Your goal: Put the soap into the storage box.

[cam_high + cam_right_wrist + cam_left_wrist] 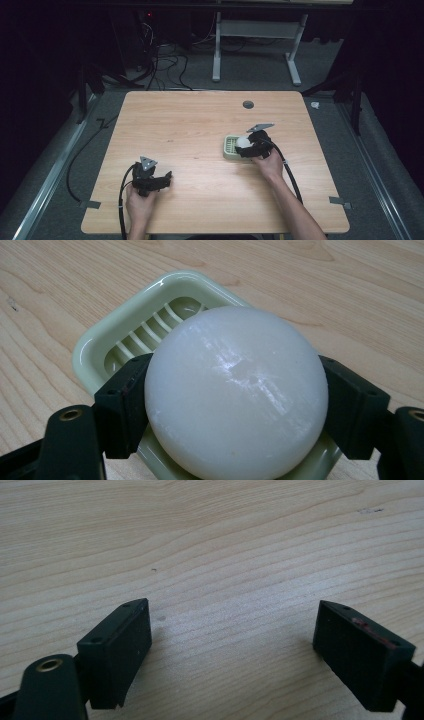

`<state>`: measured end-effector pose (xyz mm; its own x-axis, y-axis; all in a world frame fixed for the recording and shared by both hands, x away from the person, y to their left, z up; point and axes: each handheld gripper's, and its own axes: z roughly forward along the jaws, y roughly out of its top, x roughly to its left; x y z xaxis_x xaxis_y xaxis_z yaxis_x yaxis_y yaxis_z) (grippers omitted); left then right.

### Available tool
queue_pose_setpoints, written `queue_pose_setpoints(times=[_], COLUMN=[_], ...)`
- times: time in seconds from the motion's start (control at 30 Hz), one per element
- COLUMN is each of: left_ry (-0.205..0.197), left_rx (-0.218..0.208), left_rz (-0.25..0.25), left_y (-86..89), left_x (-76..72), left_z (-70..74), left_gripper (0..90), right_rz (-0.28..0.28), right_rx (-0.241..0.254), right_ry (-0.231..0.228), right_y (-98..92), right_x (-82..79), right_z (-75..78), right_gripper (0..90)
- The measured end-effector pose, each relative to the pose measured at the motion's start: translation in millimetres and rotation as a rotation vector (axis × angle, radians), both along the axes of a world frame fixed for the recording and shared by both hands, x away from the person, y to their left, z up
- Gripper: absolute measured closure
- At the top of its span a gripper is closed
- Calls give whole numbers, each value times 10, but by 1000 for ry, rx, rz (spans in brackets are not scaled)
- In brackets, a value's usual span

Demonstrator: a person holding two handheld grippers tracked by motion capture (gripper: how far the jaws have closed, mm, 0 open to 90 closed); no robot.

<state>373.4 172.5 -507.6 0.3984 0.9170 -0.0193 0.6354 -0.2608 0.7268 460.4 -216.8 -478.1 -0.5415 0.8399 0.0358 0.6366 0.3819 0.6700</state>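
Pale wood worktop (190,130) below me: my right gripper (235,405) pinches the round white soap (235,395) directly over the green soap dish (100,347); my left gripper (232,645) rests spread, well apart at the near-left.

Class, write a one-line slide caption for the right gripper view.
Right gripper clamps a round white soap bar over a pale green slotted soap dish on the wooden table.

soap (235,395) hiding most of dish (95,347)
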Motion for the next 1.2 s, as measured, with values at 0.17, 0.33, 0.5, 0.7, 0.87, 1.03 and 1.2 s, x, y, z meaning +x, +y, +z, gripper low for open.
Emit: queue_pose_setpoints(times=[0.17, 0.33, 0.5, 0.7, 0.87, 1.03, 1.2], left_ry=[0, 0, 0, 0, 0, 0, 0], left_rx=[0, 0, 0, 0, 0, 0, 0], left_rz=[0, 0, 0, 0, 0, 0, 0], left_y=[0, 0, 0, -1, 0, 0, 0], left_x=[0, 0, 0, 0, 0, 0, 0], left_z=[0, 0, 0, 0, 0, 0, 0], left_gripper=[164, 164, 164, 164, 164, 164, 163], right_rz=[6, 5, -7, -15, -16, -16, -21], right_rx=[23, 57, 75, 97, 106, 117, 130], right_ry=[-8, -25, -39, -62, -71, -75, -80], right_y=[-21, -52, -76, -99, -125, -145, -181], right_x=[2, -12, -38, -64, -84, -101, -106], right_z=[10, 53, 96, 157, 202, 233, 250], right_gripper=[236, 230, 231, 241, 245, 247, 251])
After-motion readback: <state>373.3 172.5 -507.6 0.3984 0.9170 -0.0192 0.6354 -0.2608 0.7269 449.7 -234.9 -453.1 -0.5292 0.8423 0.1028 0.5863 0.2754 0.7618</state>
